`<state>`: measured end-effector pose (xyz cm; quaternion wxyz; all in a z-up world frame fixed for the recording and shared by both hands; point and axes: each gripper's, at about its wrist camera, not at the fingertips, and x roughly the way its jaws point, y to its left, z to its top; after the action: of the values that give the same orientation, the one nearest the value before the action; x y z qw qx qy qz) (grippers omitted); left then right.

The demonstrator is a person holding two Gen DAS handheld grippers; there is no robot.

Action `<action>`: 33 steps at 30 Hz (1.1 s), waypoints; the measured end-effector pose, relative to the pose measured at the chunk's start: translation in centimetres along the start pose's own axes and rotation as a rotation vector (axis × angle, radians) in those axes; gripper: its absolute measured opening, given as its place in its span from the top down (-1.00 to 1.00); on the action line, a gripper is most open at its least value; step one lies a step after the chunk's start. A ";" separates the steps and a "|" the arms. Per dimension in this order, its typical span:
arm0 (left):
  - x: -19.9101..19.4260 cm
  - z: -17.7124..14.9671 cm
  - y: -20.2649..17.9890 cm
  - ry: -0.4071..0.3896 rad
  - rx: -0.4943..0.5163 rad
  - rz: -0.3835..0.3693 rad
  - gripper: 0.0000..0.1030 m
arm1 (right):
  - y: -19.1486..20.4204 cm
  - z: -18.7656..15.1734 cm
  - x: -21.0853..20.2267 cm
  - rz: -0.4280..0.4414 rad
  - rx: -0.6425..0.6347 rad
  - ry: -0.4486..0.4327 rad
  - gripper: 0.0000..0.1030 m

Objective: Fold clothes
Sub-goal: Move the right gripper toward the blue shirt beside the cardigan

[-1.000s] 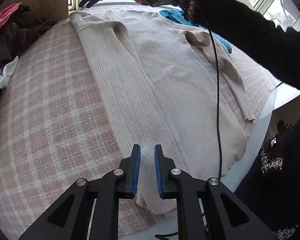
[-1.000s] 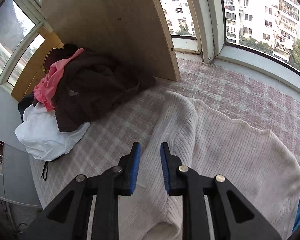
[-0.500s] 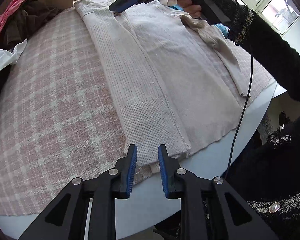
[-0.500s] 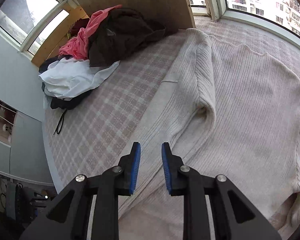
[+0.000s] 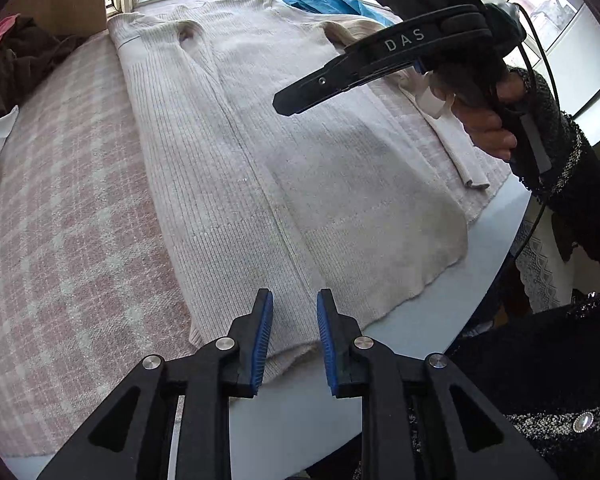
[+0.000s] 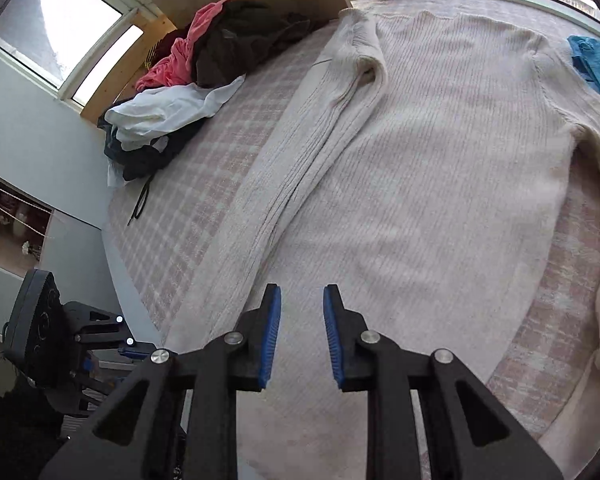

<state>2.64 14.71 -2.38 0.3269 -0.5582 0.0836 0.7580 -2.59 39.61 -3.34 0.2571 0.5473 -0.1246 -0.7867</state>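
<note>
Lay flat on the checked cloth [image 5: 60,240]: cream sweater [image 5: 300,168], hem just beyond the left gripper [image 5: 294,334]. Hovered above it, right gripper [image 6: 302,330]. Both narrowly parted, holding nothing.

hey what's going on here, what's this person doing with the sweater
A person holds a tool in each hand over a cream knit sweater spread flat on a pink plaid cloth, folding laundry. One sleeve is already folded in along the body. The left tool hovers open at the hem, and the right tool is open above the body, gripping nothing. A pile of other clothes lies beside it.
</note>
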 end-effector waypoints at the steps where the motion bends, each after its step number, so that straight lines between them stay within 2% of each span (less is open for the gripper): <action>1: -0.4 0.3 -0.9 -0.008 0.023 -0.005 0.56 | -1.8 -0.5 -2.2 -0.042 0.036 -0.030 0.47; 3: -0.7 1.5 -3.2 -0.034 0.065 -0.043 0.55 | -5.5 -1.5 -6.6 -0.127 0.108 -0.091 0.35; 5: -0.1 3.0 -5.5 -0.065 0.114 -0.111 0.46 | -9.2 -2.5 -10.9 -0.211 0.180 -0.152 0.30; 7: 1.6 5.2 -8.4 -0.073 0.163 -0.167 0.43 | -12.2 -3.4 -13.4 -0.272 0.230 -0.164 0.30; 9: 3.6 7.2 -12.0 -0.071 0.240 -0.185 0.43 | -14.4 -4.2 -14.9 -0.318 0.270 -0.156 0.30; 11: 5.3 8.5 -15.5 -0.064 0.336 -0.200 0.43 | -15.4 -4.6 -15.8 -0.330 0.286 -0.162 0.30; 14: 7.9 10.3 -20.7 -0.052 0.477 -0.219 0.30 | -16.6 -4.8 -17.0 -0.336 0.307 -0.177 0.30; 18: 11.8 11.8 -24.7 -0.015 0.586 -0.155 0.16 | -17.0 -3.6 -17.0 -0.332 0.284 -0.166 0.30; 20: 13.7 12.5 -25.1 0.015 0.592 -0.125 0.16 | -16.6 -2.2 -16.7 -0.329 0.246 -0.157 0.30; 23: 15.1 13.1 -24.7 0.025 0.569 -0.150 0.21 | -15.7 0.6 -15.7 -0.319 0.172 -0.149 0.30; 24: 15.2 13.3 -24.3 0.024 0.551 -0.161 0.30 | -15.5 1.8 -15.2 -0.313 0.146 -0.144 0.28; 25: 15.2 13.6 -23.9 0.021 0.523 -0.169 0.73 | -15.2 3.0 -14.5 -0.304 0.121 -0.137 0.27; 26: 15.0 13.9 -23.2 0.025 0.479 -0.191 0.98 | -15.0 4.3 -13.6 -0.291 0.100 -0.125 0.26; 29: 12.7 14.6 -20.7 -0.013 0.317 -0.315 0.95 | -14.9 7.9 -10.6 -0.270 0.059 -0.068 0.25; 33: 6.7 13.5 -19.0 -0.125 0.232 -0.386 0.95 | -15.9 11.8 -6.2 -0.266 0.027 0.015 0.25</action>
<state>2.08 38.71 0.97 0.5324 -0.4746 0.0416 0.6997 -16.10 55.31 -1.59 0.1438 0.5683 -0.0597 -0.8080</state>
